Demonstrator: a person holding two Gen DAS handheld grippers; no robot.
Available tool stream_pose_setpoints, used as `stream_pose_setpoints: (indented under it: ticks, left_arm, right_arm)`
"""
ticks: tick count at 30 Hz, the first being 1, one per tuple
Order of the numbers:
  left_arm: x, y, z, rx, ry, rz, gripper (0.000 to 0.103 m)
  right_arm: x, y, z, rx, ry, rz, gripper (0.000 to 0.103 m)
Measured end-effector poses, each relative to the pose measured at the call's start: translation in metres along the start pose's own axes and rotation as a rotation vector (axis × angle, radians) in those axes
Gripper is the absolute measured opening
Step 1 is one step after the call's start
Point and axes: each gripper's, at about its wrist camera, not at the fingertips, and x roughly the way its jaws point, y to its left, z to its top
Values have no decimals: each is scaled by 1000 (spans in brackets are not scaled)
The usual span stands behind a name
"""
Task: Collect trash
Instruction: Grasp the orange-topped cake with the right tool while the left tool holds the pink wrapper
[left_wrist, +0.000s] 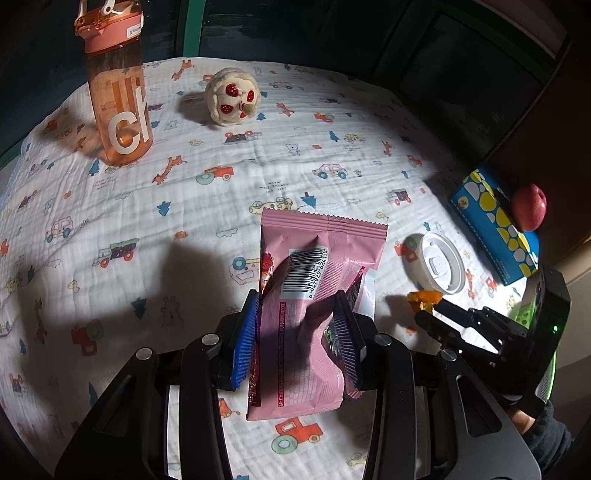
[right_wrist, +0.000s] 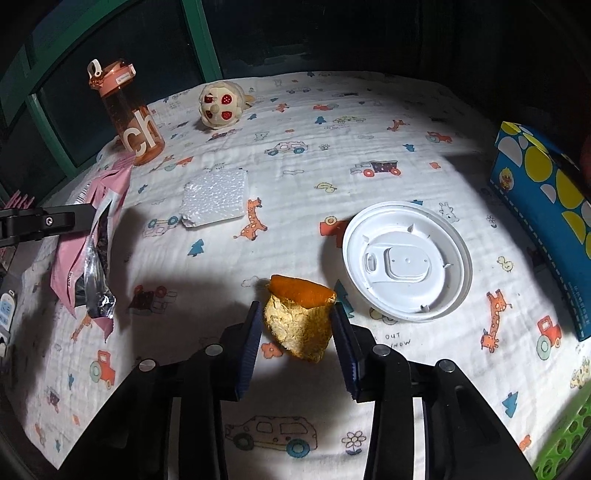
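The left gripper (left_wrist: 295, 332) is clenched on a pink wrapper (left_wrist: 317, 258), raised above the printed cloth (left_wrist: 184, 206). The right gripper (right_wrist: 295, 332) is clamped on an orange peel (right_wrist: 301, 317), near the scene's front. A white lid (right_wrist: 406, 262) lies just right of the peel. A foam piece (right_wrist: 216, 201) lies further back. A bottle (right_wrist: 129, 114) and a plush toy (right_wrist: 219, 105) stand at the far left. A blue box (right_wrist: 546, 221) sits at the right edge.

I'm looking at a home here, likely a child's corner: a crinkled muslin cloth (right_wrist: 295, 192) printed with giraffes, cars and tractors covers the surface, a little plush toy (left_wrist: 232, 99) sits beside an orange drinking bottle (left_wrist: 118, 92), a spotted blue tissue box (right_wrist: 546, 206), green window frame (right_wrist: 201, 40) behind
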Motion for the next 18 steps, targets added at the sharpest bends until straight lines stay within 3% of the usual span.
stream_pose_setpoints:
  ticks: [9,18]
  left_arm:
    - [-12,-30,-11,38,-6,-40,40]
    - [-20,-87,-25,128,-2,-108,40]
  right_arm:
    - [-54,-7,-24,78,-50,62,34]
    - [-136,-34,-61,152,-159,40,34]
